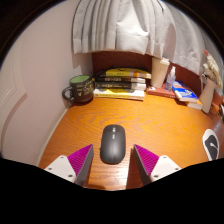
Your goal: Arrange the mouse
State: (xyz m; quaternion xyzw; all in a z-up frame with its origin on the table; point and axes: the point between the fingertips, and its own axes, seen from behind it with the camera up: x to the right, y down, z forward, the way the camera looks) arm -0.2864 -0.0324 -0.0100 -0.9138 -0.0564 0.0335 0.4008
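Mouse [112, 143], dark, lies on wooden desk [150, 115] at 12 o'clock from gripper [112, 160], w/ its near end between the spread pink fingers [76, 161], gaps either side. Not gripped yet; pickup & placing look still to do. Mug [80, 89] at 11 o'clock.

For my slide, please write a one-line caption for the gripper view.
Open gripper poised around a dark oval computer mouse lying between its fingers on a wooden desk, green mug and stacked books beyond.
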